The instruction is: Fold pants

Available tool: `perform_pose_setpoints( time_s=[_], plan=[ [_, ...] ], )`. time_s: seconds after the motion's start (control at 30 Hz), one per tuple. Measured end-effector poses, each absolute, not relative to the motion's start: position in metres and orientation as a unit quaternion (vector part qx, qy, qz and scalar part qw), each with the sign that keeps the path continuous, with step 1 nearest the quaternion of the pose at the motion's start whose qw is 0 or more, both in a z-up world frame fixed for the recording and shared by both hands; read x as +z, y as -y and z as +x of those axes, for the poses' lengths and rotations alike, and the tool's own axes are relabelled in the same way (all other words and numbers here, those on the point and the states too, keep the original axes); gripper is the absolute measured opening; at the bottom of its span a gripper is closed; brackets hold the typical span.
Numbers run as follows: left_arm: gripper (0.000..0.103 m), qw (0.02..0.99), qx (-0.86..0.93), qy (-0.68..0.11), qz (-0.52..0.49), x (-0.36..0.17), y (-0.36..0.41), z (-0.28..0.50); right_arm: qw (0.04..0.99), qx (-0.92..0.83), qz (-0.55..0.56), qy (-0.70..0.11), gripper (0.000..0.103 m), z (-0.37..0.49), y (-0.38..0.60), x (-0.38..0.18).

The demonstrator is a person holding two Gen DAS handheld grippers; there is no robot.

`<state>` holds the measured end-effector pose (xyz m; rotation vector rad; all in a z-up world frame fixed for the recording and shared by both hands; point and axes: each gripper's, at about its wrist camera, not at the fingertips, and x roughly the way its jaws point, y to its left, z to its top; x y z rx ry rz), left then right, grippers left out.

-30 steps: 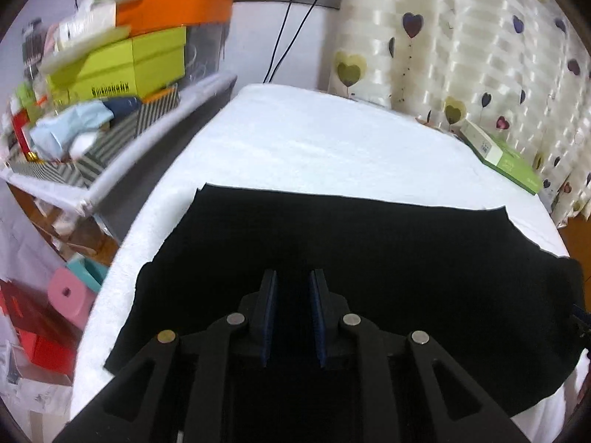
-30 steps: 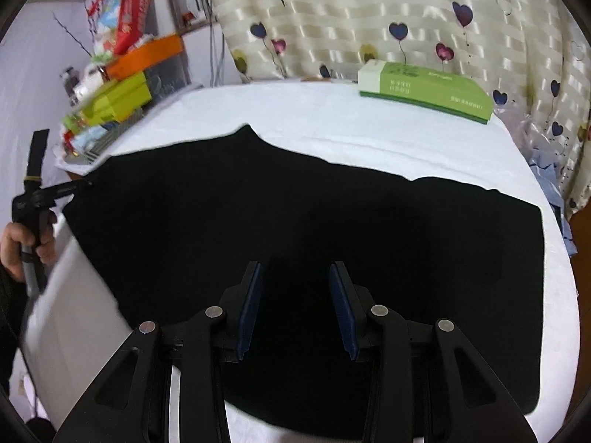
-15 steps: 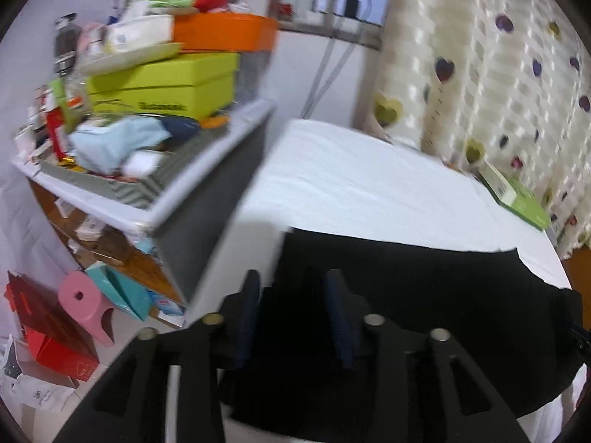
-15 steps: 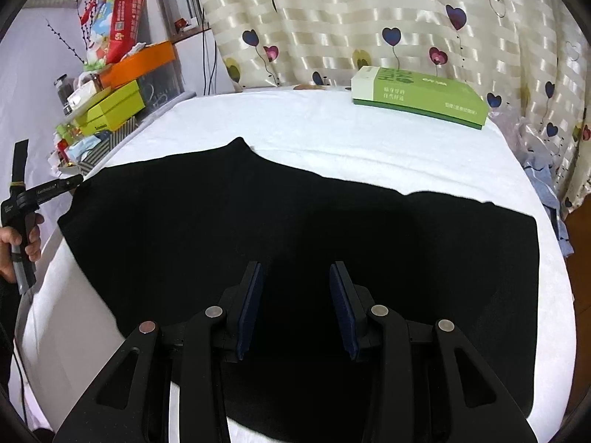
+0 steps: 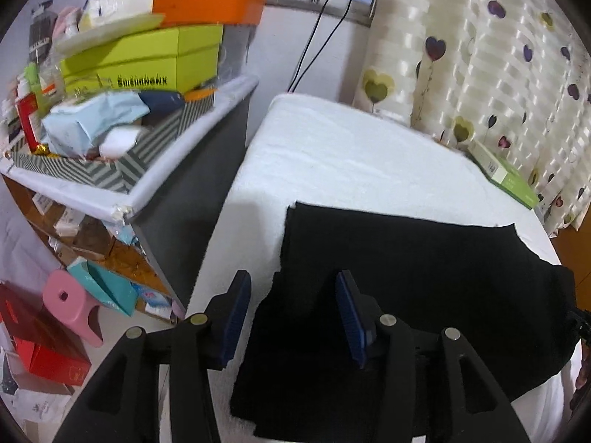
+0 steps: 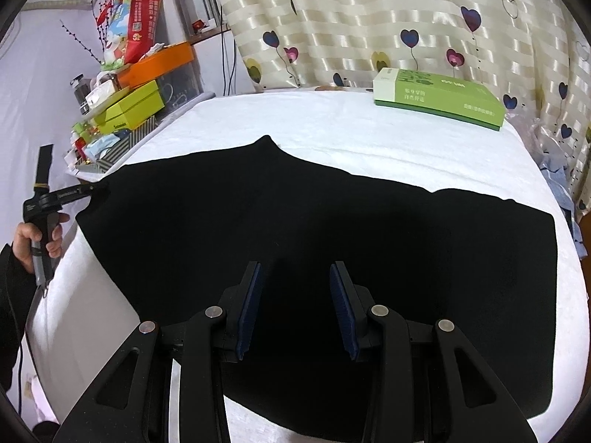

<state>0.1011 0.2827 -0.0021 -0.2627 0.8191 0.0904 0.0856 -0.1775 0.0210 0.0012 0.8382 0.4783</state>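
Note:
Black pants [image 6: 332,229] lie spread flat across the white-covered table [image 6: 332,129], long side running left to right. My right gripper [image 6: 295,306] hovers open over their near middle, nothing between its blue pads. My left gripper [image 5: 293,317] is open at the pants' [image 5: 406,277] left end, one finger [image 5: 234,317] over the bare white table edge [image 5: 236,258], the other above the cloth. In the right wrist view the left gripper [image 6: 96,190], held by a hand [image 6: 37,236], reaches the pants' left corner. Whether it touches the cloth is unclear.
A green box [image 6: 439,101] lies at the table's far right by the heart-print curtain [image 6: 406,18]. A cluttered shelf [image 5: 122,118] stands close along the table's left side. Below it on the floor are a pink stool [image 5: 72,306] and red boxes [image 5: 40,350]. Blue cloth [image 6: 557,181] hangs off the right edge.
My left gripper has opened from nearly shut and swung left to the pants' left end, bringing shelf and floor into view. The right gripper has hardly moved.

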Motion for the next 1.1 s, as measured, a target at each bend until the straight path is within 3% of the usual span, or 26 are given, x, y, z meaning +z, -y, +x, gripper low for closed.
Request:
perform_pose_setpoints(
  time_s=[0.2, 0.4, 0.53, 1.1],
  plan=[
    [0.053, 0.907, 0.019, -0.406, -0.115, -0.003, -0.278, 0.103, 0.884, 0.231, 0.010, -0.406, 0.039, 0.088, 0.178, 0.017],
    [0.015, 0.904, 0.025, -0.417, -0.086, -0.001, -0.269, 0.101, 0.883, 0.236, 0.021, -0.406, 0.039, 0.086, 0.178, 0.017],
    [0.004, 0.904, 0.032, -0.412, -0.104, 0.002, -0.272, 0.097, 0.883, 0.238, 0.027, -0.403, 0.039, 0.083, 0.178, 0.019],
    [0.004, 0.927, -0.063, -0.335, -0.154, 0.068, -0.204, 0.082, 0.884, 0.236, 0.047, -0.401, 0.039, 0.067, 0.185, 0.020]
  ],
)
